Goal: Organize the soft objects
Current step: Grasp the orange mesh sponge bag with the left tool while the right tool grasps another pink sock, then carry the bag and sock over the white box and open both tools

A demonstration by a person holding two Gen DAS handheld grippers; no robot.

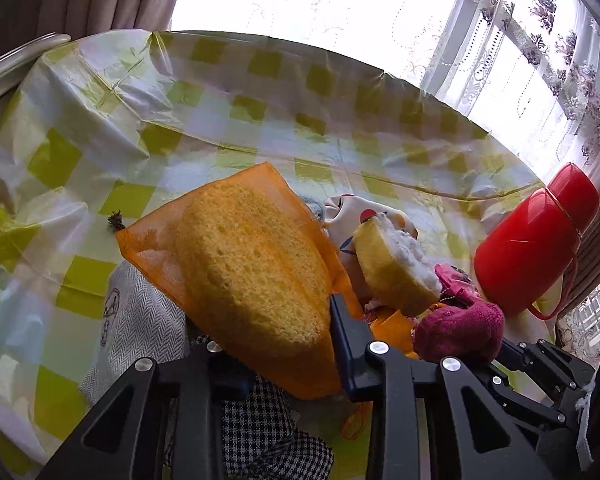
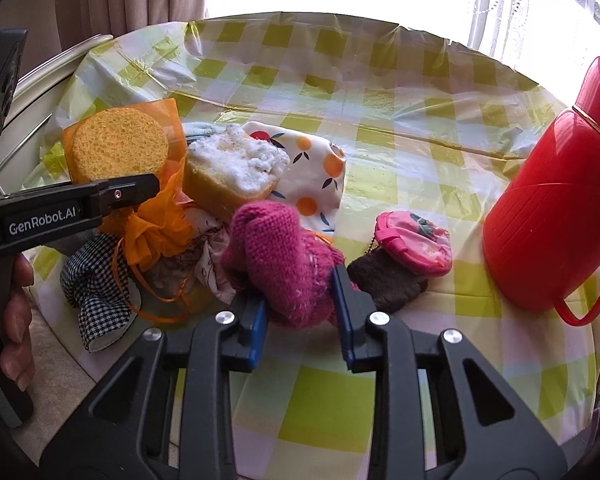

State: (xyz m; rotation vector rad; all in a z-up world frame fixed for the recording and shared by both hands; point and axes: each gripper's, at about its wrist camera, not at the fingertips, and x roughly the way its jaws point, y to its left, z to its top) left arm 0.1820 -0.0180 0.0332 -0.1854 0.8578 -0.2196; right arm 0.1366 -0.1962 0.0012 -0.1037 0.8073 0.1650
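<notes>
The right gripper (image 2: 300, 312) pinches the pink knitted mitten (image 2: 278, 258) between its blue pads, and the mitten's long axis runs away from the jaws toward the heap of soft things. The left gripper (image 1: 274, 354) is clamped on the sponge (image 1: 252, 264), which sits inside an orange mesh bag (image 1: 148, 256), its length slanting up and away from the fingers. Taking the mitten as landmark, that bagged sponge stands to its left in the right wrist view, with a yellow cake-shaped sponge (image 2: 232, 168) just behind the mitten and a fruit-print cloth (image 2: 312, 160) behind that. To the mitten's right lie a brown sock (image 2: 388, 280) and a pink coin purse (image 2: 416, 244), touching each other (the red flask (image 2: 548, 200) stands well apart, further right). No sorting bin shows.
</notes>
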